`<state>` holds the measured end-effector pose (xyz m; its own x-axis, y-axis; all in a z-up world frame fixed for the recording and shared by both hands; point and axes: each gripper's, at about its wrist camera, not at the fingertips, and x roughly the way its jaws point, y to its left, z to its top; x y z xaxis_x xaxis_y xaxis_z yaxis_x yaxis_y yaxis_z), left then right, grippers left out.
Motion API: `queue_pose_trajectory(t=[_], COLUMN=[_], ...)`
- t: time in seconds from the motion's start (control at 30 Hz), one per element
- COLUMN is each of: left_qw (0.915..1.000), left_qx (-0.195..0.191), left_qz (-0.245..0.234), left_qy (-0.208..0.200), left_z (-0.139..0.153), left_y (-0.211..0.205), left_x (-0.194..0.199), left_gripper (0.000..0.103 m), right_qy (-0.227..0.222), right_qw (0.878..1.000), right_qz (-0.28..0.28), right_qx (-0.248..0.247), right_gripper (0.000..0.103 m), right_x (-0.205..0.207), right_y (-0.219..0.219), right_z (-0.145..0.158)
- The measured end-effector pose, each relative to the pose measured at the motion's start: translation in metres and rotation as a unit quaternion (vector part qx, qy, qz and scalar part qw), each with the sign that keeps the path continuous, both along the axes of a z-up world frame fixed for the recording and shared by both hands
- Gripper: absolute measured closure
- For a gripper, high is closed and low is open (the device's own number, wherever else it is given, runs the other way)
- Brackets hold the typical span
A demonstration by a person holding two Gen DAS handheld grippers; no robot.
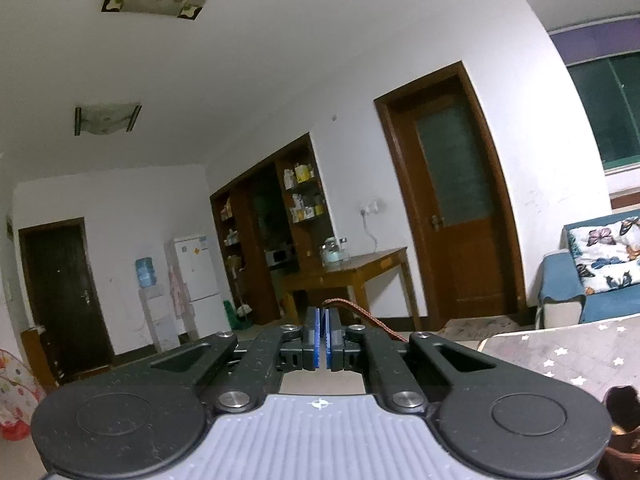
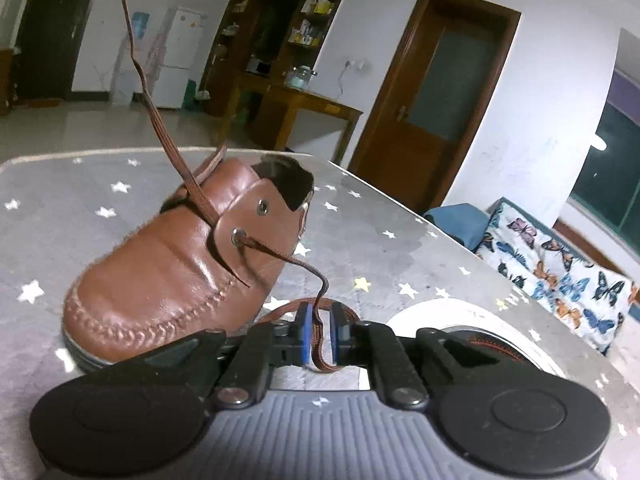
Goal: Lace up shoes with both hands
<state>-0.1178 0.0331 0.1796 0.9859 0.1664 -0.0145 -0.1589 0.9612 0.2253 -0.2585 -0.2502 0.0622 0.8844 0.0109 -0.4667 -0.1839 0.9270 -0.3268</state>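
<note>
Where lace exits, shoe toe lower-left.

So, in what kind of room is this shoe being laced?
Most likely the living and dining room of a home. A white fridge stands by the far wall, a wooden table beside open shelves, and a butterfly-print sofa under the window.

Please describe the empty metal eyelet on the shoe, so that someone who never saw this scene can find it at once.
Find the brown leather shoe on the grey star-patterned mat. On its side flap sit two metal eyelets. The empty eyelet is the upper one, nearer the dark opening; the lower eyelet has the brown lace through it.
</note>
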Motion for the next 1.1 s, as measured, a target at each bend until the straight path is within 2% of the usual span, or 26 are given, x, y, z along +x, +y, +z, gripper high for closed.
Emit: queue_pose_trajectory(t=[0.07,0.37,0.57,0.8,0.97,1.1], left_qw=[0.9999,0.9979,0.9969,0.9951,0.9908,0.9848], left_qx=[-0.005,-0.001,-0.005,-0.003,-0.003,0.017], left_qz=[-0.013,-0.062,-0.069,-0.092,-0.134,-0.173], left_qy=[-0.002,-0.017,-0.036,-0.036,-0.02,0.006], left_z=[0.003,0.015,0.027,0.03,0.029,0.016], left_y=[-0.001,-0.007,-0.001,-0.003,-0.007,-0.021], left_x=[-0.006,-0.026,-0.036,-0.047,-0.055,-0.061], left_gripper=[0.1,0.1,0.1,0.1,0.1,0.1], right_qy=[-0.001,-0.028,-0.044,-0.043,-0.049,-0.054], right_qw=[1.0,0.995,0.994,0.992,0.985,0.977], right_qz=[0.006,0.057,0.074,0.082,0.116,0.15], right_qx=[0.013,0.076,0.072,0.087,0.118,0.141], right_gripper=[0.09,0.083,0.072,0.069,0.068,0.068], right_x=[-0.002,-0.018,-0.029,-0.036,-0.045,-0.049], right_y=[-0.003,-0.004,0.004,0.005,0.004,0.007], right_z=[0.007,0.051,0.064,0.07,0.084,0.099])
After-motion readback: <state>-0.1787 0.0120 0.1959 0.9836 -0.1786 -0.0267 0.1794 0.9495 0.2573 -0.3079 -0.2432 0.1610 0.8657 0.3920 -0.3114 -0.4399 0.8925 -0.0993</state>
